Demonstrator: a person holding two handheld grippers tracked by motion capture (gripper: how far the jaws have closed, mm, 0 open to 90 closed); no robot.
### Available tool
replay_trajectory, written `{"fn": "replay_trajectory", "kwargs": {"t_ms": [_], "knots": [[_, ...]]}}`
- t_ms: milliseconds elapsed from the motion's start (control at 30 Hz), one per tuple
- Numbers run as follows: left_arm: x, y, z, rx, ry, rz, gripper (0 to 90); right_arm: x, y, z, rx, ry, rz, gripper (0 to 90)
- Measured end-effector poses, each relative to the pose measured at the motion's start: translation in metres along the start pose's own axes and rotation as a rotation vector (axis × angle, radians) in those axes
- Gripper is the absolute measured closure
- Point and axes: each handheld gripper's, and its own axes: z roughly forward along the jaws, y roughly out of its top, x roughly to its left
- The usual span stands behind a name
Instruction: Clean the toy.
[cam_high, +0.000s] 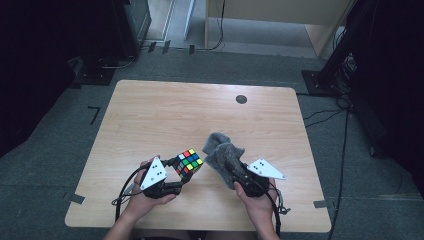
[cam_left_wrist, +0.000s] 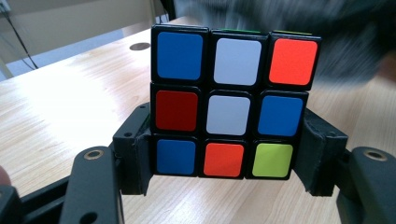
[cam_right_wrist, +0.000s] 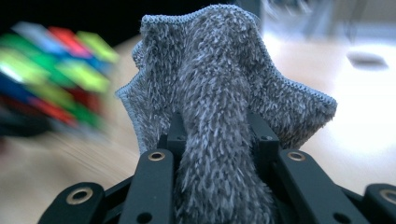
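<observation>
- Surface (cam_high: 150, 115): light wood, rounded corners, a small dark round disc (cam_high: 241, 99) set in it near the far edge. Grey carpet floor (cam_high: 60, 130) around it, tape marks at the edges.
- Grey cloth (cam_high: 222, 152): fuzzy microfibre with a stitched hem, bunched up, right of centre near the person's side. Lower end is gathered in the right claw, the rest fans out up and away from it. Cannot tell whether its far end touches the surface.
- Right claw (cam_high: 239, 176): pressed in on the cloth; in the right gripper view the cloth (cam_right_wrist: 219, 116) is squeezed into a narrow neck between the two black jaws. Right hand (cam_high: 257, 200) holds it from the near edge.
- Left claw (cam_high: 179, 169): pinching the cube by two opposite sides, jaws on its lowest layer. Left hand (cam_high: 145, 197) behind it.
- Puzzle cube (cam_high: 189, 162): 3x3, black body, mixed stickers, tilted, held just left of the cloth, close to it. In the left gripper view the facing side of the cube (cam_left_wrist: 231, 100) reads blue/white/orange, red/white/blue, blue/orange/lime.
</observation>
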Motion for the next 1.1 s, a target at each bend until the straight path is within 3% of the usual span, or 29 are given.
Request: {"fn": "replay_trajectory", "kwargs": {"t_ms": [133, 167, 267, 333, 367, 467, 567, 667, 733, 800, 833, 933, 1000, 1100], "knots": [[-0.009, 0.002, 0.001, -0.010, -0.030, 0.051, 33.7, 0.025, 0.019, -0.013, -0.077, 0.122, -0.004, 68.2], [-0.011, 0.003, 0.001, -0.017, -0.039, 0.057, 33.8, 0.033, 0.021, -0.013, -0.076, 0.166, -0.006, 68.0], [-0.016, 0.005, 0.000, -0.029, -0.059, 0.083, 33.8, 0.046, 0.019, -0.008, -0.039, 0.210, -0.036, 67.7], [-0.019, 0.007, -0.002, -0.028, -0.045, 0.111, 33.9, 0.049, 0.015, -0.003, -0.009, 0.184, -0.081, 67.4], [-0.018, 0.008, -0.002, -0.026, -0.042, 0.117, 33.9, 0.046, 0.014, -0.002, -0.011, 0.179, -0.073, 67.3], [-0.015, 0.006, -0.003, -0.019, -0.041, 0.108, 34.0, 0.036, 0.012, 0.000, 0.037, 0.079, -0.123, 67.3], [-0.013, 0.006, -0.002, -0.020, -0.039, 0.094, 34.0, 0.031, 0.011, 0.000, 0.046, 0.104, -0.071, 67.1], [-0.015, 0.005, -0.001, -0.012, -0.040, 0.104, 34.0, 0.044, 0.014, -0.001, 0.029, 0.188, -0.103, 66.6], [-0.015, 0.005, -0.001, -0.012, -0.041, 0.103, 34.0, 0.053, 0.016, 0.000, 0.030, 0.200, -0.154, 66.3], [-0.014, 0.007, -0.004, -0.025, -0.049, 0.095, 34.0, 0.049, 0.016, 0.000, 0.025, 0.224, -0.132, 65.7], [-0.014, 0.008, -0.005, -0.031, -0.047, 0.090, 34.0, 0.044, 0.015, 0.001, 0.024, 0.223, -0.109, 65.7], [-0.013, 0.009, -0.005, -0.037, -0.045, 0.078, 34.1, 0.031, 0.014, 0.002, 0.045, 0.162, -0.075, 65.4], [-0.012, 0.009, -0.005, -0.031, -0.045, 0.073, 34.0, 0.030, 0.013, 0.002, 0.048, 0.158, -0.051, 65.3], [-0.015, 0.007, -0.001, -0.006, -0.032, 0.085, 34.1, 0.043, 0.014, 0.001, 0.033, 0.174, -0.101, 65.1]]}}
